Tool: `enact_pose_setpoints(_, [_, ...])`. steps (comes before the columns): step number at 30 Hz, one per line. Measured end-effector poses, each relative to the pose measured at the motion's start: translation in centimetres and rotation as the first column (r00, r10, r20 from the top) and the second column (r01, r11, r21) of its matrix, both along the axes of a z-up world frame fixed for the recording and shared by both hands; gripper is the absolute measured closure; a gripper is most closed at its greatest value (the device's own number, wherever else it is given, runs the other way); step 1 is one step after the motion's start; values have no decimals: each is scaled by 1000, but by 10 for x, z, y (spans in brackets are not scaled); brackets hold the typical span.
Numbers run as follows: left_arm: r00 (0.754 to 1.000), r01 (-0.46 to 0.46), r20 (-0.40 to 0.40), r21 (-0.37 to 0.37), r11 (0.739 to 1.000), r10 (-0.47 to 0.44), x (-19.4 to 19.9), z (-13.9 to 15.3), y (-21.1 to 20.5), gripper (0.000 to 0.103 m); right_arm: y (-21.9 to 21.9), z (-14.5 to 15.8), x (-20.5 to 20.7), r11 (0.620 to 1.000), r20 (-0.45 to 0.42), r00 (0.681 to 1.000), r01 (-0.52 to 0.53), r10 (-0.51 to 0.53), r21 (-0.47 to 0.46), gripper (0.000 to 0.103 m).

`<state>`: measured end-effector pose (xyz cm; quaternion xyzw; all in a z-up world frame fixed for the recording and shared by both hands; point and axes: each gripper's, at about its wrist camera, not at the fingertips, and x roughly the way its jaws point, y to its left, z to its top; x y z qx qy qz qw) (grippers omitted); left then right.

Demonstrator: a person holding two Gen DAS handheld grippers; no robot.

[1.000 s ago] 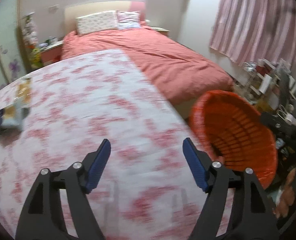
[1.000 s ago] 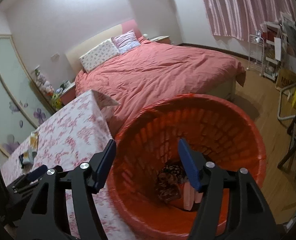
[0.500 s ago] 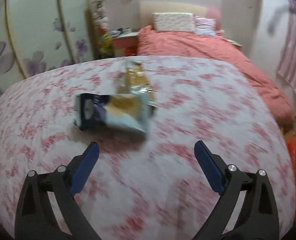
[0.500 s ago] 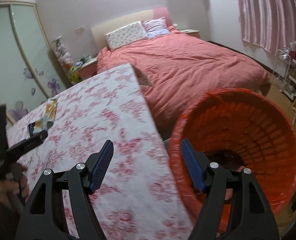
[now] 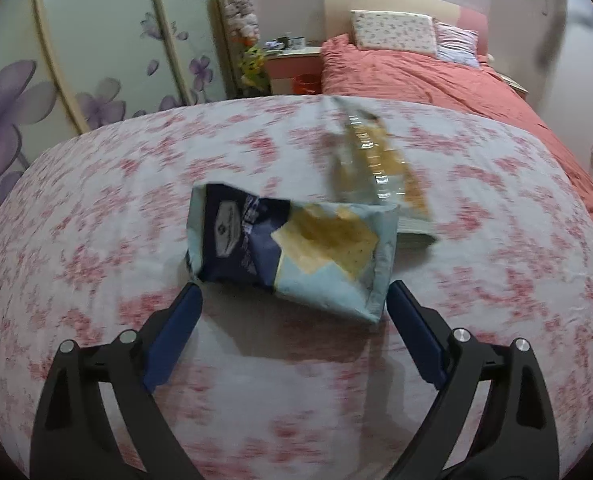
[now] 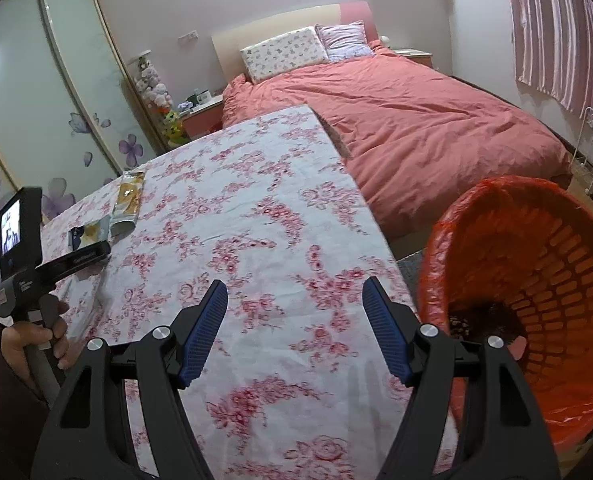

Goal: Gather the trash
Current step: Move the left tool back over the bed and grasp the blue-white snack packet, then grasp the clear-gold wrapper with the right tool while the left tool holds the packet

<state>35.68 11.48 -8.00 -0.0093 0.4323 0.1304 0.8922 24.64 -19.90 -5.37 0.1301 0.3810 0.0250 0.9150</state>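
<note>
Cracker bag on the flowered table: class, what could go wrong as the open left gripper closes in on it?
1. The left gripper, jaws just opened wide, straddles the cracker bag; the crumpled, open bag may slip or spill.
2. The clear wrapper touches it and may get dragged.
3. The bin stands off the table's far side: a long carry.

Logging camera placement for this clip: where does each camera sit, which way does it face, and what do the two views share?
Left wrist: on the left gripper, looking down along its open jaws at a cracker bag and a clear wrapper on the floral tablecloth; only the jaws show.
Right wrist: on the right gripper, over the table's near end, orange bin at right; its open jaws, the person's left hand show.
Shared: both wrappers, tablecloth, bed.
</note>
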Motion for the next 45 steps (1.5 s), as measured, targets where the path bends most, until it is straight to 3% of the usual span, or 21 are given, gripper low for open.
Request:
enact_pose_setpoints(6, [1000, -18, 1, -20, 1000, 18, -20, 1, 40, 12, 18, 1, 4, 999, 1, 999, -35, 35, 0, 33])
enact_pose_setpoints(13, [996, 8, 94, -174, 985, 8, -32, 26, 54, 7, 35, -2, 9, 997, -7, 997, -71, 71, -4, 33])
enact_pose_setpoints(18, [998, -48, 27, -110, 993, 51, 4, 17, 48, 8, 40, -4, 11, 997, -13, 997, -76, 75, -5, 33])
enact_pose_setpoints(23, [995, -102, -22, -149, 984, 100, 29, 1, 50, 13, 40, -6, 15, 997, -18, 997, -73, 72, -7, 33])
enact_pose_setpoints(26, [994, -107, -22, -123, 987, 105, 39, -1, 50, 28, 39, -9, 16, 997, -23, 997, -71, 70, -8, 33])
enact_pose_setpoints(28, [996, -90, -14, -86, 992, 89, 43, -2, 48, 48, 40, -11, 17, 997, -30, 997, -71, 70, -12, 33])
enact_pose_setpoints(32, [1000, -20, 5, -98, 995, 20, 35, 1, 56, 84, 43, -14, 20, 997, -37, 997, -71, 71, -11, 33])
enact_pose_setpoints(37, [999, 42, 8, -133, 990, -41, 10, 2, 77, 87, 57, -14, 22, 995, -29, 995, -98, 97, -19, 33])
enact_pose_setpoints(45, [998, 67, 20, -120, 991, -65, -38, 2, 111, 88, 110, -10, 50, 984, -16, 984, -175, 175, -17, 33])
